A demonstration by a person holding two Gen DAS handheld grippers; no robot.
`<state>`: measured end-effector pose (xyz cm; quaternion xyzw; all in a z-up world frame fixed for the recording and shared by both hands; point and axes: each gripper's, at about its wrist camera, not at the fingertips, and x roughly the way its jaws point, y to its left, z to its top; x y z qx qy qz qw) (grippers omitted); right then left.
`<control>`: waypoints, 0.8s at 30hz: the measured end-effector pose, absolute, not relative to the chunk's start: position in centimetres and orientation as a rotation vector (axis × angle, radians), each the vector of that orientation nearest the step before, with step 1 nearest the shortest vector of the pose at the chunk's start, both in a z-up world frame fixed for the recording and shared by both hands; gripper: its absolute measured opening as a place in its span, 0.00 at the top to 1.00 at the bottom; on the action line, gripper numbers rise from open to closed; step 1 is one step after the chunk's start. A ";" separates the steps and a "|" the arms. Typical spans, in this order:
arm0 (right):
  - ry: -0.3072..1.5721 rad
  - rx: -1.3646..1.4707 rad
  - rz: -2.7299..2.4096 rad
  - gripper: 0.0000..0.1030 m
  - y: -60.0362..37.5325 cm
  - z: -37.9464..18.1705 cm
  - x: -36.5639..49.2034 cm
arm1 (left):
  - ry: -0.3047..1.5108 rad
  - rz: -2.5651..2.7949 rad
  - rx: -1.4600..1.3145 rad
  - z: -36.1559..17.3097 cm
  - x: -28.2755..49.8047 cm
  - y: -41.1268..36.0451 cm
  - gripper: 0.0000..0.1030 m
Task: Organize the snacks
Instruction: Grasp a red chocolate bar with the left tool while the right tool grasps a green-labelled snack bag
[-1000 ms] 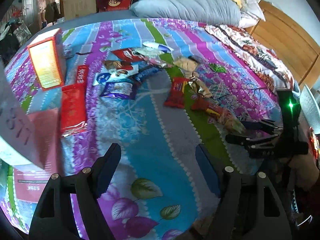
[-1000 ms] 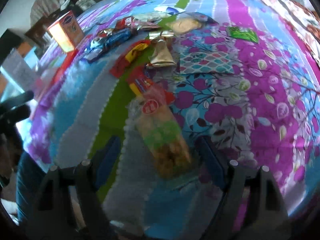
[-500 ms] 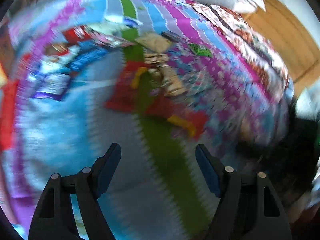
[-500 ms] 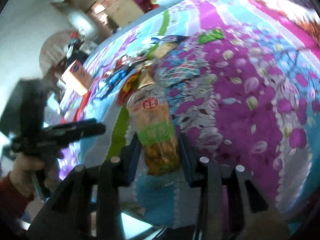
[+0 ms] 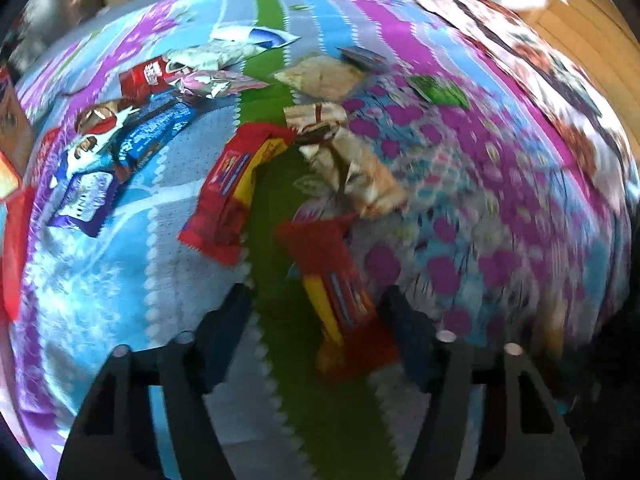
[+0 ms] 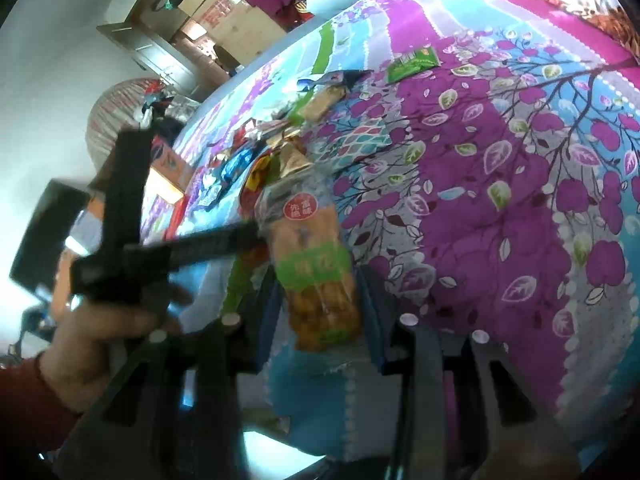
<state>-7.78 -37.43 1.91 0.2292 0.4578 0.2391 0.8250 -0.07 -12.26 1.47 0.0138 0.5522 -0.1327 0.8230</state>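
Right claw point(image 6: 318, 316): I've got it clamped on the clear bag point(image 6: 316, 272) of golden snacks, lifted off the bed point(image 6: 500, 208).
Left claw point(image 5: 320, 328): my fingers spread wide, holding nothing, low over a red wrapper point(image 5: 340, 292).
Pile: loose packets scattered across the bed; red box point(image 5: 10, 136) at far left.

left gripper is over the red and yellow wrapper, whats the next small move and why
Probably lower the left gripper a little and close on the red and yellow snack wrapper: its jaws are open with the wrapper lying between them on the bedspread, while the right gripper already holds a clear snack bag.
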 end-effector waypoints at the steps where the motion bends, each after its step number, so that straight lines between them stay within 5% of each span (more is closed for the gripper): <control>1: 0.973 0.489 0.510 0.63 -37.4 1.9 -7.8 | 1.170 -0.304 0.022 1.6 -0.5 -11.3 0.48; 4: 0.982 0.492 0.516 0.63 -37.3 1.7 -7.6 | 1.175 -0.332 -0.013 1.8 -0.4 -9.6 0.59; 8: 0.992 0.498 0.517 0.63 -37.3 1.5 -7.3 | 1.161 -0.349 -0.008 1.8 -0.2 -9.3 0.60; 12: 1.007 0.493 0.515 0.62 -37.2 1.3 -7.2 | 1.121 -0.381 -0.020 1.7 -0.3 -9.7 0.42; 16: 1.014 0.477 0.516 0.62 -36.9 1.3 -7.2 | 1.086 -0.378 0.039 1.4 0.0 -11.0 0.42; 18: 1.014 0.471 0.512 0.62 -36.8 1.3 -7.2 | 1.079 -0.369 0.045 1.3 0.3 -11.1 0.49; 19: 1.010 0.465 0.506 0.63 -36.8 1.3 -7.2 | 1.076 -0.361 0.050 1.4 0.3 -11.0 0.65; 20: 1.003 0.459 0.502 0.63 -36.7 1.5 -7.3 | 1.075 -0.356 0.052 1.5 0.3 -10.9 0.71; 24: 0.958 0.409 0.480 0.63 -36.4 2.6 -8.0 | 1.056 -0.366 0.059 2.6 -0.5 -10.5 0.72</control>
